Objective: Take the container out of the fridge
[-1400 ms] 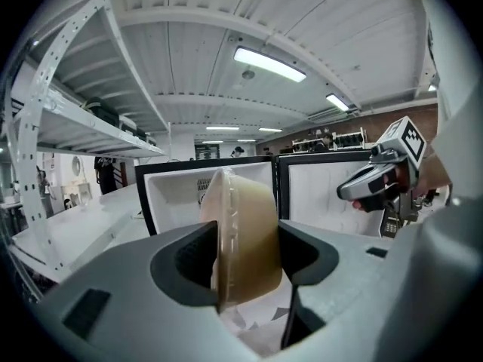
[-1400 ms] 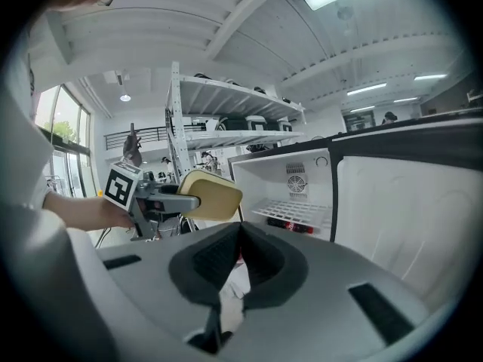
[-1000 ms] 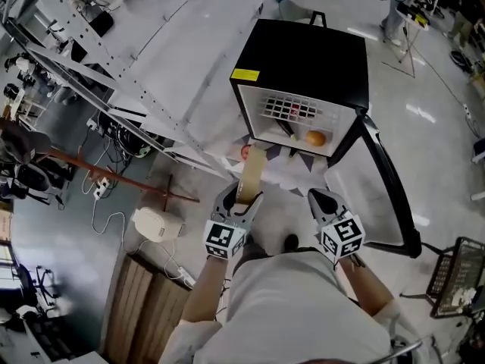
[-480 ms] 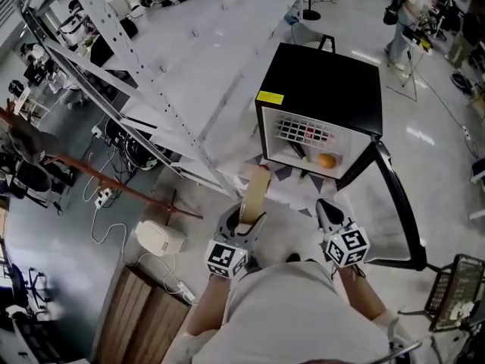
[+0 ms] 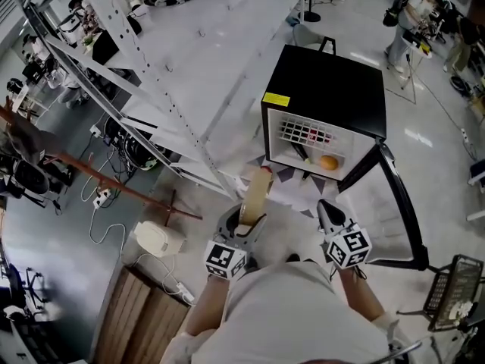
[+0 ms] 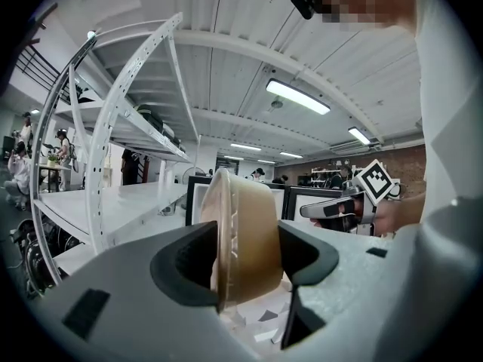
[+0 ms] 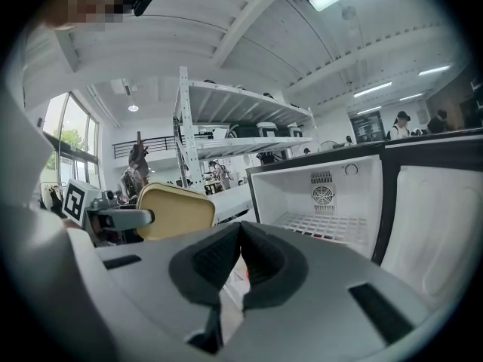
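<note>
Workshop floor (image 5: 68, 256) beside white shelving (image 5: 204, 51): we hold the container (image 5: 255, 194) out in front of the open fridge (image 5: 326, 89), clamped in our left tongs (image 5: 242, 222); right tongs (image 5: 327, 209) closed, empty. Removal looks done; the fridge door (image 5: 398, 203) stands open.

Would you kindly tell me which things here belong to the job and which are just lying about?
Job: container, clamped in left gripper; fridge, door open.
Lying about: orange item in fridge; shelving; cables; wire basket.
</note>
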Motion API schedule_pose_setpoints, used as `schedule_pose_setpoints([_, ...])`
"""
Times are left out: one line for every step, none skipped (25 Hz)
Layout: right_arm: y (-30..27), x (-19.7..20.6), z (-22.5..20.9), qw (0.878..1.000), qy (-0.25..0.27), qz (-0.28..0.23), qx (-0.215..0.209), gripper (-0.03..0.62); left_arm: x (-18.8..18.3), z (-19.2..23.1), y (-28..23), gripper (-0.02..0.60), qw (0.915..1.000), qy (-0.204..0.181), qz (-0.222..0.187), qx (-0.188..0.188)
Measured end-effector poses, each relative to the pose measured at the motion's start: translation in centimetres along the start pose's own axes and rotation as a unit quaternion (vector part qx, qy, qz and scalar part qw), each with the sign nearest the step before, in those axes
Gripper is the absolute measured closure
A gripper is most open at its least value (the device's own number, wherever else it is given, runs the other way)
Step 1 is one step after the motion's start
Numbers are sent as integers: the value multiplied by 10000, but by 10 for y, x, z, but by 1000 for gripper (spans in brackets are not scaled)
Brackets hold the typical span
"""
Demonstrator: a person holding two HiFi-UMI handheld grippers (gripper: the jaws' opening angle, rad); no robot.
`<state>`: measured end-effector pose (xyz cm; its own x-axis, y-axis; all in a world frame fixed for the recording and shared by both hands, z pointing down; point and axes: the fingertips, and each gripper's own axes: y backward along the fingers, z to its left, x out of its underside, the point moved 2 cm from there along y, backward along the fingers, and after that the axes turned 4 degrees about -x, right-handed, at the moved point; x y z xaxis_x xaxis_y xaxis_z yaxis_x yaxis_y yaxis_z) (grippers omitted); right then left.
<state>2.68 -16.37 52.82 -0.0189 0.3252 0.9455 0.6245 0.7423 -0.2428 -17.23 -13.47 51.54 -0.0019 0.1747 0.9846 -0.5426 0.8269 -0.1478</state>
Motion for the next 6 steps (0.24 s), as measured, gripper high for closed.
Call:
schedule_pose_setpoints([0, -1, 0, 10000, -11, -4, 0, 588, -1, 0, 0, 348, 10000, -5, -5, 6])
schedule_pose_setpoints([0, -3, 0, 10000, -18, -11, -2, 588, -1, 0, 0, 348, 10000, -8, -6, 10])
schedule_pose_setpoints([0, -4, 0, 10000, -21, -20, -3, 588, -1, 0, 0, 348, 10000, -7, -3, 13])
schedule_pose_setpoints([0, -6, 0, 10000, -20, -30, -2, 588, -1, 0, 0, 348, 10000, -2, 0, 16])
schedule_pose_setpoints([0, -7, 0, 10000, -20, -39, 0, 588, 0, 0, 0, 348, 10000, 5, 2, 20])
schedule_pose_setpoints([0, -7, -1, 10000, -19, -48, 4, 588, 0, 0, -1, 348, 10000, 12, 4, 24])
